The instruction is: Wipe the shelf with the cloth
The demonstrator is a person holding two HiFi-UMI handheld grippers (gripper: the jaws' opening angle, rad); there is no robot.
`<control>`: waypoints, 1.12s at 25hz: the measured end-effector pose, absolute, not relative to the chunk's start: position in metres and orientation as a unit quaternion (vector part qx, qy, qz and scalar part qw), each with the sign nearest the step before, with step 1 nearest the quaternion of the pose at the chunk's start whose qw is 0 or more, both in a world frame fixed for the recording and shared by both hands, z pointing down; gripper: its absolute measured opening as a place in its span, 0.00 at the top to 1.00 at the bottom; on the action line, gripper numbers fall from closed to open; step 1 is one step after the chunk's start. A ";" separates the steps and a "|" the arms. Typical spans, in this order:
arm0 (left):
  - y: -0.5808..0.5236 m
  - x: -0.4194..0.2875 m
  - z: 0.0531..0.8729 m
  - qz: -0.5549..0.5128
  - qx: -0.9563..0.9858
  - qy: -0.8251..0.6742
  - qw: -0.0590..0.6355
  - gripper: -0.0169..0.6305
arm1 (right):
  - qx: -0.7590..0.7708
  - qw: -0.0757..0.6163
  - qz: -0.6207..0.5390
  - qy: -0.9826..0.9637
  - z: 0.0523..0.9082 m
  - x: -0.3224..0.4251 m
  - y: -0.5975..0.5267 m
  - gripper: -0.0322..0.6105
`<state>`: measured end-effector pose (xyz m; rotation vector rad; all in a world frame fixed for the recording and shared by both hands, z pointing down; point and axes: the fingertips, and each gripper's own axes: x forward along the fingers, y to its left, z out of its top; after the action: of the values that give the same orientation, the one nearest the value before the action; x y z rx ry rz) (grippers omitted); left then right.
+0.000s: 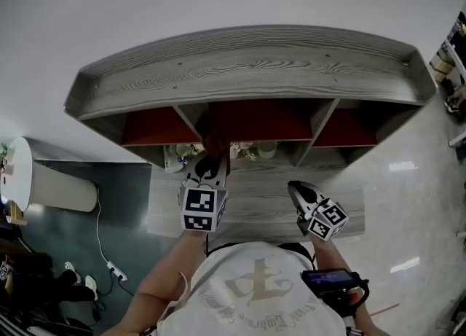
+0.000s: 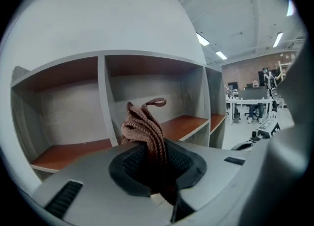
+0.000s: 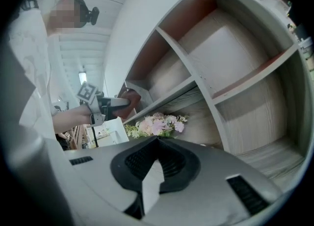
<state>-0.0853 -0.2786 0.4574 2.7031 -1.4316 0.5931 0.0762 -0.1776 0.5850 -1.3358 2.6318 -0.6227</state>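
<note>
White printed shirt fabric (image 1: 251, 283) fills the bottom of the head view, with a black device (image 1: 331, 283) at the waist. Just beyond it, the left tool (image 1: 212, 163) reaches toward the grey wood-grain shelf unit (image 1: 247, 65), which has reddish-brown boards inside and stands against a pale wall. The left tool's jaws are clamped on a brown knitted cloth (image 2: 144, 127). The cloth bunches up out of the black pads, with a small loop at its top.

Seen from above, the cloth sits at the front edge of the shelf unit's middle upper compartment. It seems to press against the board there, though no view shows the contact clearly.

The right tool (image 1: 298, 190) hangs lower, in front of the shelf unit's bottom row and to the right of the left tool. Its jaws are together with nothing between them. A bunch of pink and white flowers (image 3: 159, 124) stands in the bottom row, below the compartment where the cloth is.

To the left of the shelf unit, a white rounded bin (image 1: 29, 178) lies on the dark floor, and a thin white cable (image 1: 100, 236) trails from it.
</note>
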 end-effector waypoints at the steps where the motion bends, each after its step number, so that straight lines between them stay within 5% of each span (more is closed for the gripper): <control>1: -0.286 -0.082 0.458 0.202 0.861 -0.467 0.012 0.87 | -0.438 0.063 -0.206 0.873 0.585 0.080 -0.178 0.94; 12: -0.354 -0.073 0.466 0.272 0.780 -0.564 0.000 0.87 | -0.400 0.058 -0.221 0.888 0.595 0.123 -0.171 0.94; 28: -0.373 -0.062 0.485 0.293 0.761 -0.568 0.107 0.88 | -0.383 0.063 -0.231 0.892 0.604 0.167 -0.156 0.94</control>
<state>-0.0624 -0.3729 0.4849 2.2414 -1.6724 0.8628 0.1666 -0.1561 0.6041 -1.1560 2.6961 -0.6986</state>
